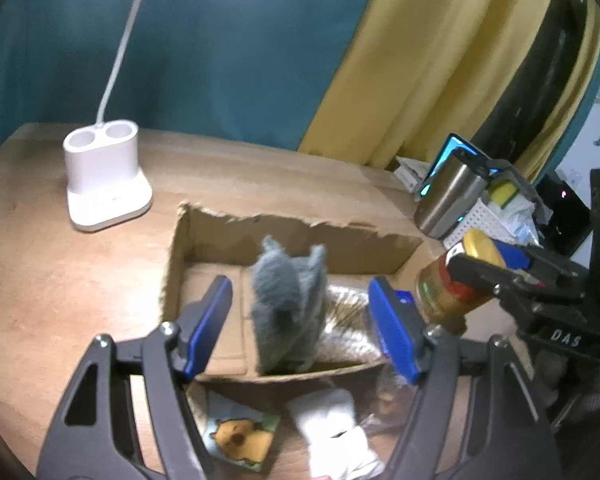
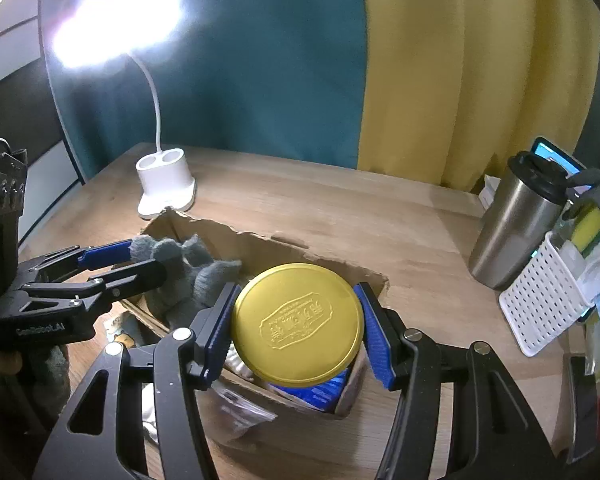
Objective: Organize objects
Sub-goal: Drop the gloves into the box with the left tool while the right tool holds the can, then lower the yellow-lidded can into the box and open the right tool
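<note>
Beside cardboard box (image 1: 204, 240): lamp (image 1: 104, 184), steel cup (image 2: 516, 224), basket (image 2: 548, 296); left gripper (image 1: 300, 320) wide around grey toy (image 1: 288, 312), untouched; right gripper (image 2: 296, 332) clamps jar (image 2: 298, 324)

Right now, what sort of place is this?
Probably a home desk or bedside table: a white desk lamp on a wooden tabletop, curtains behind, a steel travel mug.

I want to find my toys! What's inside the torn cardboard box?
Inside the torn brown cardboard box sits a fuzzy grey plush toy beside a shiny crinkly silver packet. Whatever lies under them is covered.
</note>
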